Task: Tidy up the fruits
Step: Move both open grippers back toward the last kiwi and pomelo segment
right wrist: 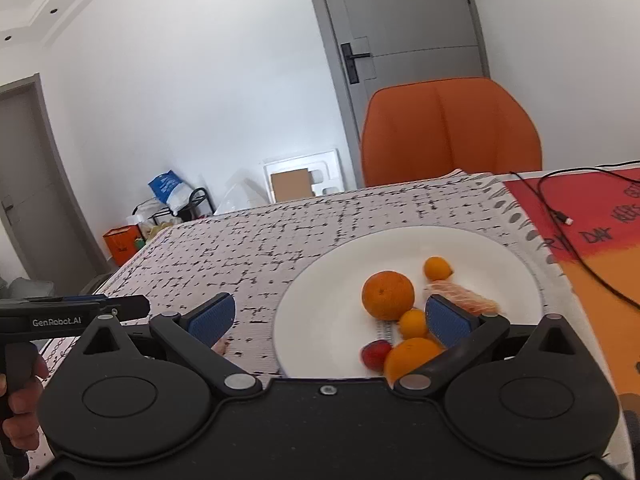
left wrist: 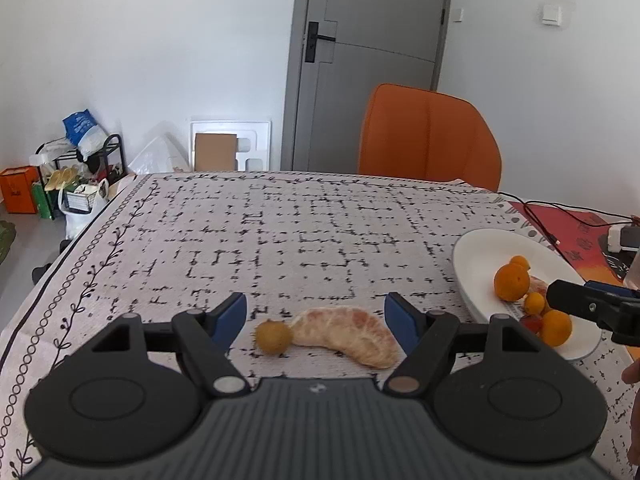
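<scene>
A peeled pomelo segment (left wrist: 346, 334) and a small yellow-orange fruit (left wrist: 273, 337) lie on the tablecloth between the open fingers of my left gripper (left wrist: 316, 320). A white plate (right wrist: 328, 280) holds an orange (right wrist: 387, 294), several smaller oranges, a red fruit (right wrist: 375, 354) and a pomelo piece (right wrist: 464, 298). My right gripper (right wrist: 328, 318) is open and empty, low over the plate's near edge. The plate also shows in the left wrist view (left wrist: 480, 256), with the right gripper (left wrist: 592, 308) above it.
An orange chair (left wrist: 428, 136) stands behind the table's far edge. A black cable (right wrist: 576, 240) and a red-orange mat (right wrist: 600, 248) lie right of the plate. Clutter and a rack (left wrist: 76, 176) stand on the floor at the left.
</scene>
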Motion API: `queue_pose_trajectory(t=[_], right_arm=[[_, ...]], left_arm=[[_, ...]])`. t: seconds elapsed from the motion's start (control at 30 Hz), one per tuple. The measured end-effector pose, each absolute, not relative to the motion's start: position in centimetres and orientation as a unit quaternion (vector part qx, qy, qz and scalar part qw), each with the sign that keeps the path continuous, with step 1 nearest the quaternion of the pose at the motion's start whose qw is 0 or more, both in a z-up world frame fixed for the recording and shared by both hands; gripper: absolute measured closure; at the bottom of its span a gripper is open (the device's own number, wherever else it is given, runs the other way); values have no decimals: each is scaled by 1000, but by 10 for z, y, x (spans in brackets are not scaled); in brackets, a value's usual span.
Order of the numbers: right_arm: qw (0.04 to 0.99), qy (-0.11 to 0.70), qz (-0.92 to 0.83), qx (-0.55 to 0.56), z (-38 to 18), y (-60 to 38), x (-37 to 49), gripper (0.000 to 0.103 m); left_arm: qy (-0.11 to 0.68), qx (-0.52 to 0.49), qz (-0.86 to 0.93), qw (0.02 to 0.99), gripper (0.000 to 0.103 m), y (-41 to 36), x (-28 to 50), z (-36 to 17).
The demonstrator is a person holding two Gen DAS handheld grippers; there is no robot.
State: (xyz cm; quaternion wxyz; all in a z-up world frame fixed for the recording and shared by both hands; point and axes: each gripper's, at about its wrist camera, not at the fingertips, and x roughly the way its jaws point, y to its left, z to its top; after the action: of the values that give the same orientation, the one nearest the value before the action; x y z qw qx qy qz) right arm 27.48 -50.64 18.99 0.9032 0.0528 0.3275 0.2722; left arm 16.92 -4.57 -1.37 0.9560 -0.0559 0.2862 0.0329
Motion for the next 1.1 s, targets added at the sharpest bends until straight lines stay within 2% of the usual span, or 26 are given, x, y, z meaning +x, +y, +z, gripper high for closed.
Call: queue_pose_trajectory(t=[0.87,1.0,1.1], right_arm=[[880,344,329,-4,180,-446,274,0],[875,352,334,-4,178,-443,277,0],[871,354,341,-5,177,-439,278,1]], left_arm=[[316,-98,45,942,29,-10,181,-45],[317,-106,41,942,34,-9,184,-50],[318,-106,39,941,43,-10,187,-53]])
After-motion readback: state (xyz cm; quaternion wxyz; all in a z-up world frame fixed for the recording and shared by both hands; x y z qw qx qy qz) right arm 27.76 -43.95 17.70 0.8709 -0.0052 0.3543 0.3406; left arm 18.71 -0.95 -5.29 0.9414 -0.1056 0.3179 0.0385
